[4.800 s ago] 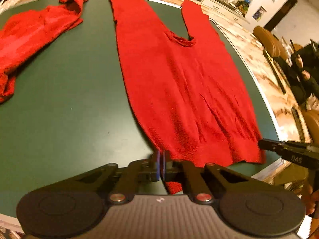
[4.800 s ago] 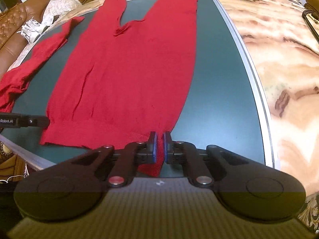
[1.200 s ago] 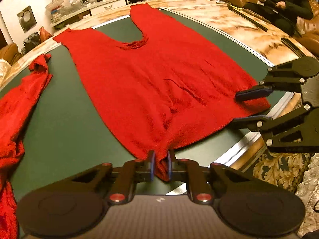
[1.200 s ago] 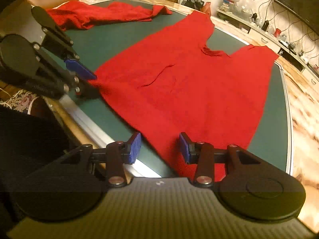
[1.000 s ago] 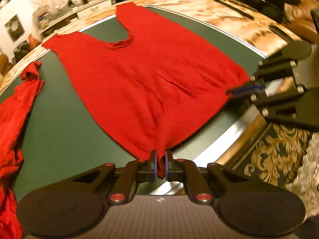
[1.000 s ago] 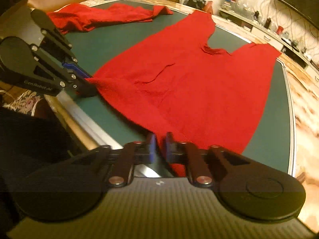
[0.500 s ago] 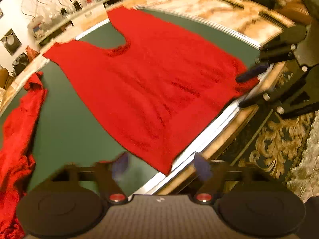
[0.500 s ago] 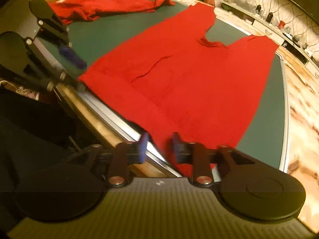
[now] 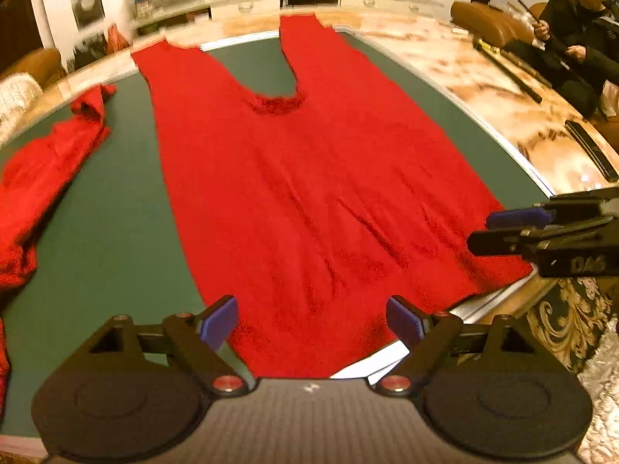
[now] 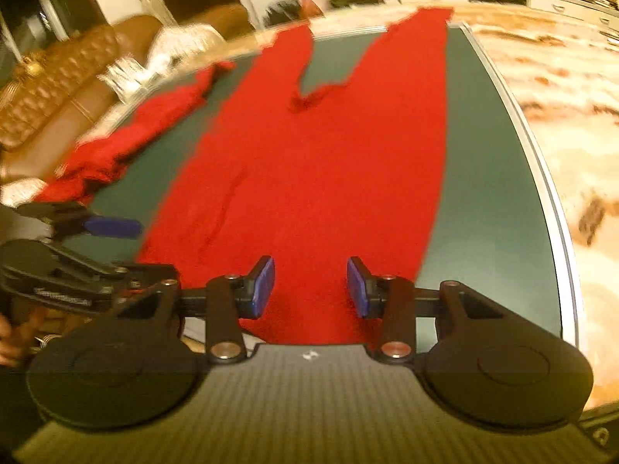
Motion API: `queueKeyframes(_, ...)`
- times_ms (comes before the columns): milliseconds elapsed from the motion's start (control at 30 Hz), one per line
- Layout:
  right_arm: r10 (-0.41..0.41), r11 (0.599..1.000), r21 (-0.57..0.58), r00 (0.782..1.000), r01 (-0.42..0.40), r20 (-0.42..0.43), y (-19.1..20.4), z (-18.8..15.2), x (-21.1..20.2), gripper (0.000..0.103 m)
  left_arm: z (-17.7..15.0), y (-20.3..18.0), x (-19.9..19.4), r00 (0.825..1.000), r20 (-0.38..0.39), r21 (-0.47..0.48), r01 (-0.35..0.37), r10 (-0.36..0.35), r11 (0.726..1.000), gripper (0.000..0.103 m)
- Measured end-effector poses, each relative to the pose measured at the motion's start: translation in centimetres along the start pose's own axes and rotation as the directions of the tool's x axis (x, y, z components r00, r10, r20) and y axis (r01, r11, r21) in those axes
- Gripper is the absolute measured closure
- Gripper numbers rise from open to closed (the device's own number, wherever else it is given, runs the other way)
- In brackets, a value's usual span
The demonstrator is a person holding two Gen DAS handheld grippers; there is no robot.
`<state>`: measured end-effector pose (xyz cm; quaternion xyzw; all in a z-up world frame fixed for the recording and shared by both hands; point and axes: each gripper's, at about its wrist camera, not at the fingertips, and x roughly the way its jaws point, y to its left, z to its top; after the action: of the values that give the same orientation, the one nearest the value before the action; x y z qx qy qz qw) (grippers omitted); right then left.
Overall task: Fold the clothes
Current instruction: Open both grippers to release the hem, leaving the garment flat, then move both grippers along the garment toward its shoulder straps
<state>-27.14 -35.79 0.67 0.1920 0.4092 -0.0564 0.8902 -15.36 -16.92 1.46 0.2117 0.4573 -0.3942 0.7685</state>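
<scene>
A red knit sleeveless top [image 9: 309, 178] lies flat on the green table [image 9: 116, 201], neckline far, hem hanging slightly over the near edge. It also shows in the right wrist view [image 10: 317, 178]. My left gripper [image 9: 311, 319] is open and empty, just above the hem near its left part. My right gripper [image 10: 309, 288] is open and empty over the hem's right part. The right gripper shows from the side in the left wrist view [image 9: 541, 228]; the left gripper shows at the left of the right wrist view [image 10: 77, 255].
A second red garment [image 9: 42, 170] lies crumpled on the table's left side, also in the right wrist view [image 10: 127, 143]. A marble counter [image 9: 483, 73] borders the table on the right. A seated person [image 9: 580, 34] is at far right. A brown sofa [image 10: 58, 89] stands to the left.
Both grippers were shut on the hem a second ago; both have opened and let it go. The hem now lies at the near table edge, and both grippers have backed off slightly.
</scene>
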Motion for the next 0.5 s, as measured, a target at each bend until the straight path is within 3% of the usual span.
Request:
queueKeyframes(133,-0.043,0.999,-0.032,0.999,0.043,-0.021,0.0,-0.7,0.6,0.055,0.1,1.2,1.4,0.997,-0.072,-0.055,-0.006,0.002,0.998,0.009)
queueKeyframes(267,-0.073,0.996,-0.062,0.997,0.071,-0.037,0.4,-0.6,0.3,0.055,0.1,1.4,1.9,0.995,-0.094,-0.052,-0.021,0.016,0.998,0.001)
queueKeyframes(500,-0.117,0.990,-0.081,0.991,0.112,-0.058,0.7,-1.0,-0.3,0.055,-0.3,1.9,1.9,0.991,-0.128,-0.068,-0.056,0.047,0.996,0.000)
